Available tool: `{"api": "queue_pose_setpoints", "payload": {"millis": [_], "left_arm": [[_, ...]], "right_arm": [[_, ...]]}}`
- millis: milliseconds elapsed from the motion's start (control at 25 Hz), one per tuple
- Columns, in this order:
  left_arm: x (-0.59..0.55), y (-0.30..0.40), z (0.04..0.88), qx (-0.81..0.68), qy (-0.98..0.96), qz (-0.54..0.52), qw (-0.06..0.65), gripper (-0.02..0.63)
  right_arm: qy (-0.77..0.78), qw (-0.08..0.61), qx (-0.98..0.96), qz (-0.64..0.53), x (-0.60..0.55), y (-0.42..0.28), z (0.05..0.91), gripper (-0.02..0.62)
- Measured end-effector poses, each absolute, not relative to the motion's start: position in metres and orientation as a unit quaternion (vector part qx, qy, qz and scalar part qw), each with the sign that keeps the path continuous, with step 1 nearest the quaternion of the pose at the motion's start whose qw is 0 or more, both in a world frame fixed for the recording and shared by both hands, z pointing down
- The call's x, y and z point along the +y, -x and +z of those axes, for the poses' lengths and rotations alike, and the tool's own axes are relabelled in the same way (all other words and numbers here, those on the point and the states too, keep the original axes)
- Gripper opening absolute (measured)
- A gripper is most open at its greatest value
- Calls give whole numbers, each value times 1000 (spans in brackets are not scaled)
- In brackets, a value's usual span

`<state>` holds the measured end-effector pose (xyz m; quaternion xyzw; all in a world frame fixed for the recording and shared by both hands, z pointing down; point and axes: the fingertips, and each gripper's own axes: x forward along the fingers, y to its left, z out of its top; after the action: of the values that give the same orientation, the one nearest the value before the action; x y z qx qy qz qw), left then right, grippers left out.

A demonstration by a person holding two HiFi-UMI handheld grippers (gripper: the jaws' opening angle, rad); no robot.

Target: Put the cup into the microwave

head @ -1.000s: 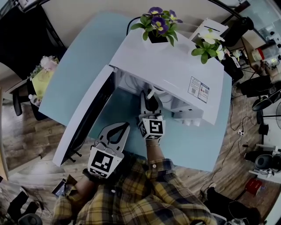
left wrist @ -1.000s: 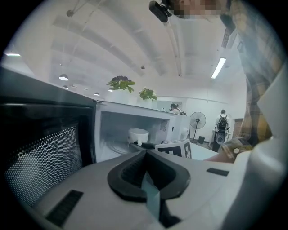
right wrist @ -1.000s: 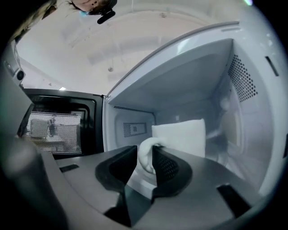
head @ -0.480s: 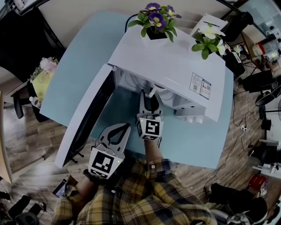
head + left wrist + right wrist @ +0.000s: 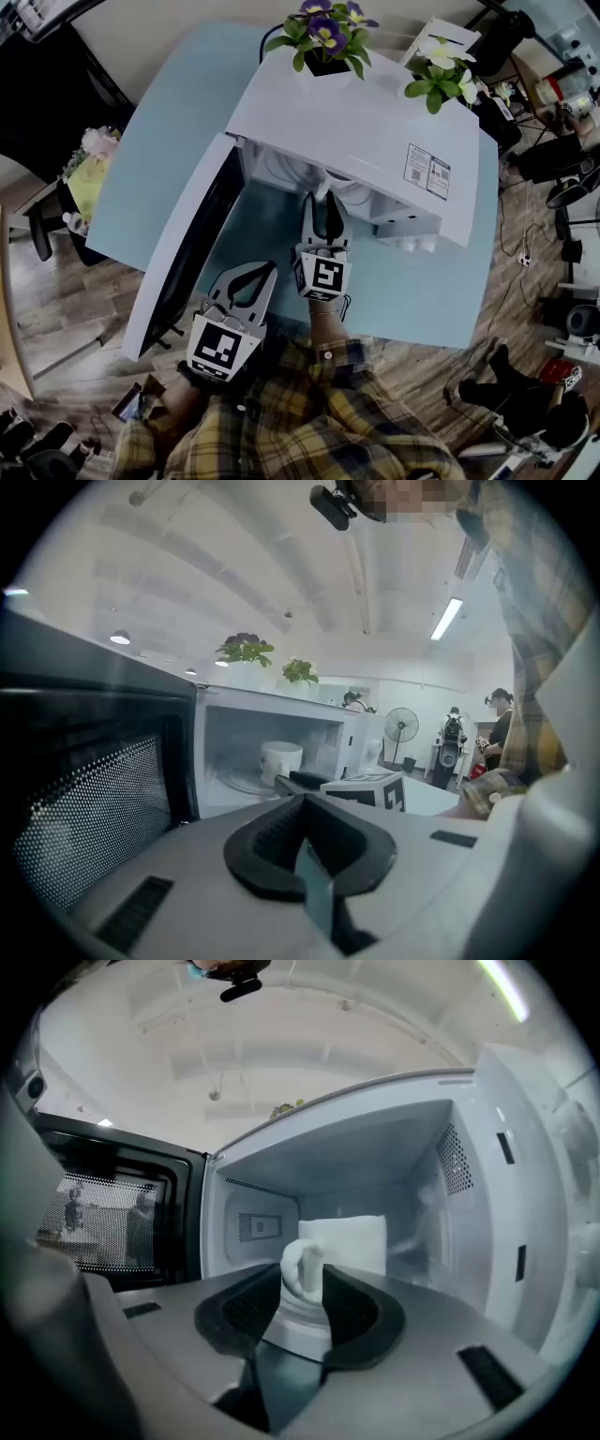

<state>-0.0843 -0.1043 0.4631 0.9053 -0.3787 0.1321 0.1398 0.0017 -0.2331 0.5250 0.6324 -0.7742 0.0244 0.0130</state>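
The white microwave [image 5: 375, 141] stands on the blue table with its door [image 5: 183, 253] swung open to the left. A white cup [image 5: 342, 1241] stands upright inside on the glass turntable, also seen from the left gripper view as a cup [image 5: 281, 759] deep in the cavity. My right gripper [image 5: 325, 199] reaches into the microwave's mouth. Its jaws are opening, and the cup's handle [image 5: 302, 1262] stands between them. My left gripper [image 5: 255, 274] hangs back in front of the open door, jaws shut and empty. In the head view the microwave's top hides the cup.
Two flower pots [image 5: 323, 37] [image 5: 441, 80] sit on the microwave's top. The table [image 5: 159, 159] ends just in front of my hands. Cables and gear crowd the floor at the right. A standing fan [image 5: 401, 731] and a person [image 5: 502, 726] are far behind.
The right gripper's jaws have spread wider around the cup's handle. Both hands have stayed almost where they were.
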Motion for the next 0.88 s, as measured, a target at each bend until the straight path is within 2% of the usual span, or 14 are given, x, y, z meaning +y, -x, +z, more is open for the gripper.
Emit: {"api": "queue_pose_setpoints", "payload": {"millis": [880], "left_arm": [[-110,89,435,-396,-906,89,124,-8]], "right_arm": [[-602,18,-798,13,-200,-20,473,120]]}}
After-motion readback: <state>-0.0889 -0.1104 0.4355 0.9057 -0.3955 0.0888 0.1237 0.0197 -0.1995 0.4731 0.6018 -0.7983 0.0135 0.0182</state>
